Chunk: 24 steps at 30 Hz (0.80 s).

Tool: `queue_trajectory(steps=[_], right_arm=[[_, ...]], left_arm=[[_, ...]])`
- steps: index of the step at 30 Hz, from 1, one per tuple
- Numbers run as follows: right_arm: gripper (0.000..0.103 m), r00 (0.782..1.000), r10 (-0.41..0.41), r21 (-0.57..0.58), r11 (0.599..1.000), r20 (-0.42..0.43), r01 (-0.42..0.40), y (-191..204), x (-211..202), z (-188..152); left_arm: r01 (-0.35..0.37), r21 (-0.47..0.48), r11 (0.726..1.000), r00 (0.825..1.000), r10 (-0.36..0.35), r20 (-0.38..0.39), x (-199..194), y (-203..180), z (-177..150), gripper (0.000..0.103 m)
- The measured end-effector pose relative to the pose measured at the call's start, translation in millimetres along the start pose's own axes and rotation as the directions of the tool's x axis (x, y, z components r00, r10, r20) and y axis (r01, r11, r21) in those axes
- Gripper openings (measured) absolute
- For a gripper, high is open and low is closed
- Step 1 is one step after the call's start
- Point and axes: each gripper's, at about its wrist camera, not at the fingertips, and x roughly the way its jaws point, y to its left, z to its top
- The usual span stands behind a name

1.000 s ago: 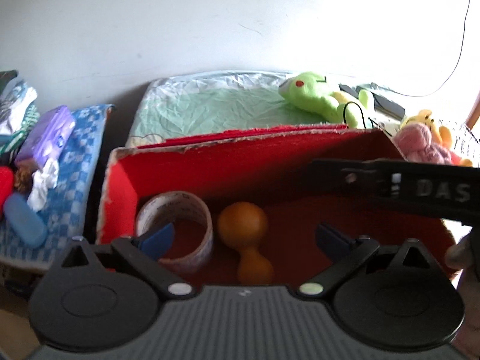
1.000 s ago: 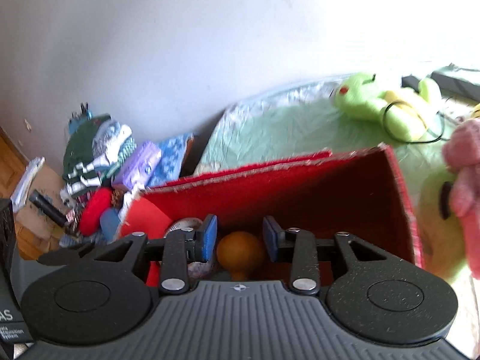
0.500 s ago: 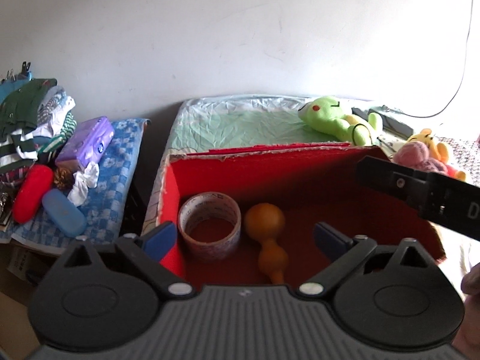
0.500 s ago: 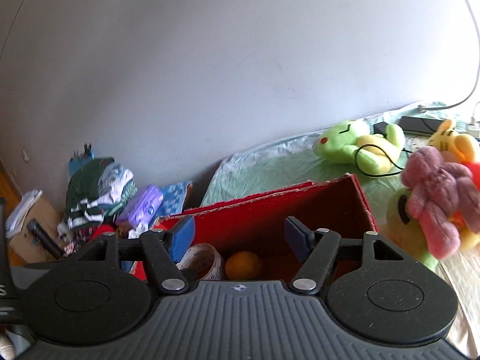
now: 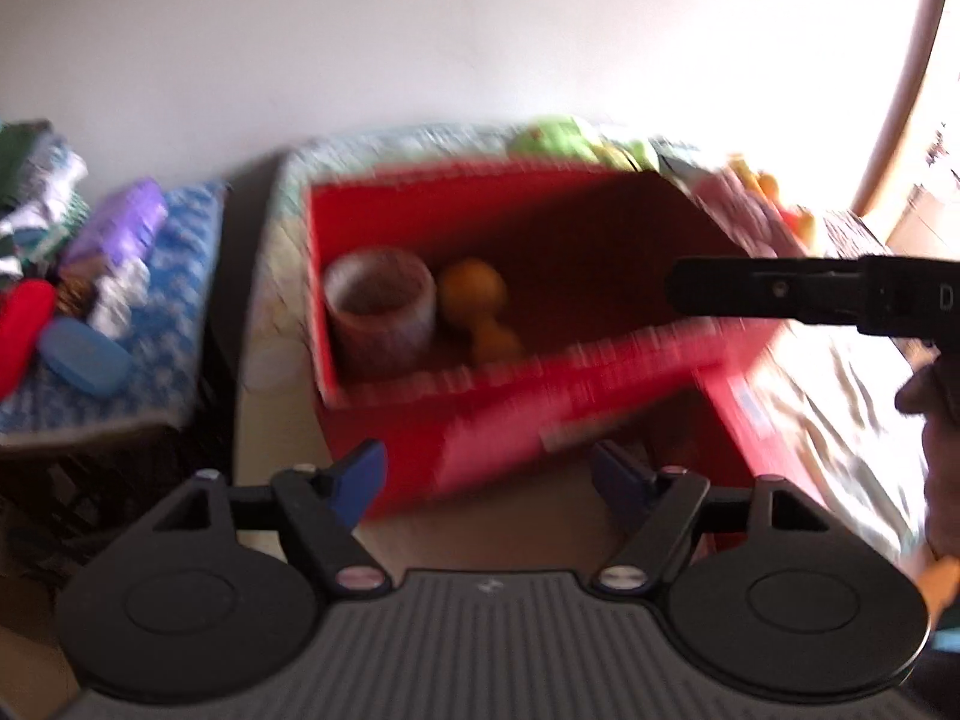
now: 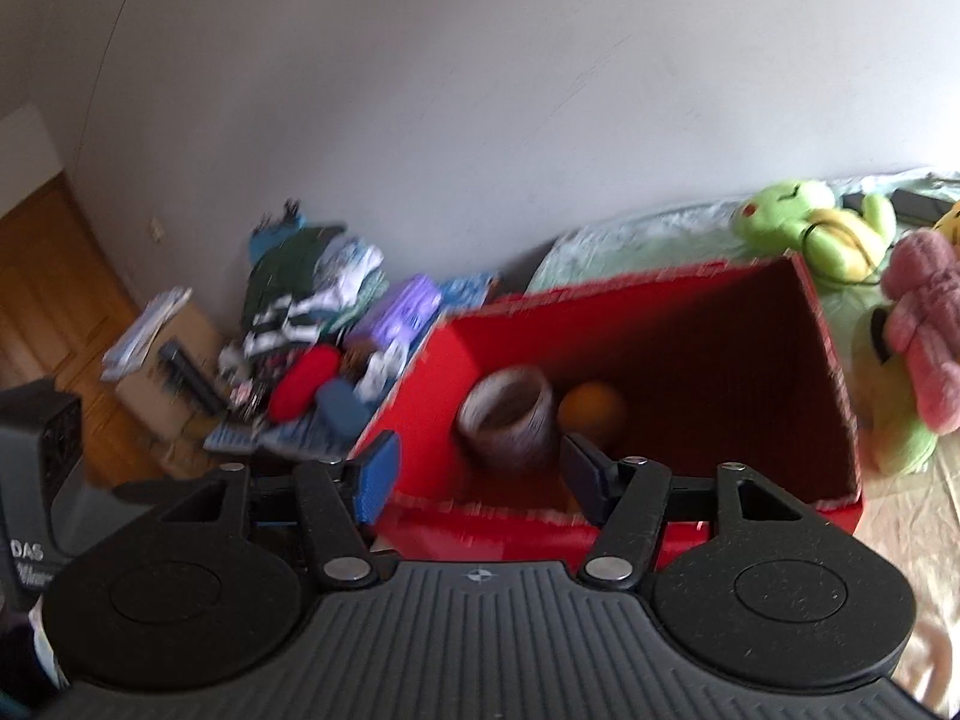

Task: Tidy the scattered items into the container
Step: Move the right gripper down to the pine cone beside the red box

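Red box [image 5: 510,402] and green plush [image 5: 558,141] smeared by blur; pink plush [image 6: 924,336] cut by the frame edge.

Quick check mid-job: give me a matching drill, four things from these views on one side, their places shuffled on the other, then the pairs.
Things:
1. tape roll
2. green plush
3. purple pack
4. pink plush

Places:
A. on the blue checked cloth, left of the red box
B. inside the red box, next to the orange toy
C. on the bed behind the box
D. outside the box, by its right wall

Pairs: 1-B, 2-C, 3-A, 4-D
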Motion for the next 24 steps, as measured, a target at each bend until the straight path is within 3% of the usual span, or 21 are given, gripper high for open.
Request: queue_trajectory(steps=[4,11,17,20,24], right_arm=[[0.059,0.983,0.074,-0.034,0.996,-0.168,-0.08,5.4,9.1,-20.1],[0.049,0.903,0.101,-0.062,0.988,-0.418,-0.139,17.9,30.7,-49.0],[0.049,0.857,0.028,-0.085,0.993,-0.514,-0.083,25.1,49.2,-62.9],[0.049,0.843,-0.002,-0.076,0.996,-0.538,-0.047,21.4,53.7,-65.7],[0.049,0.821,-0.045,-0.086,0.996,-0.569,-0.005,20.1,61.5,-70.8]], left_arm=[[0.13,0.044,0.991,0.987,-0.125,-0.106,8.8,-3.3,-22.1,0.08],[0.262,0.055,0.964,0.934,-0.239,-0.266,26.6,-8.0,-44.2,0.08],[0.297,0.065,0.953,0.913,-0.263,-0.313,39.6,-17.6,-54.4,0.077],[0.331,0.055,0.942,0.89,-0.293,-0.349,49.2,-20.2,-60.3,0.077],[0.33,0.067,0.942,0.883,-0.282,-0.375,59.5,-22.8,-64.7,0.071]])
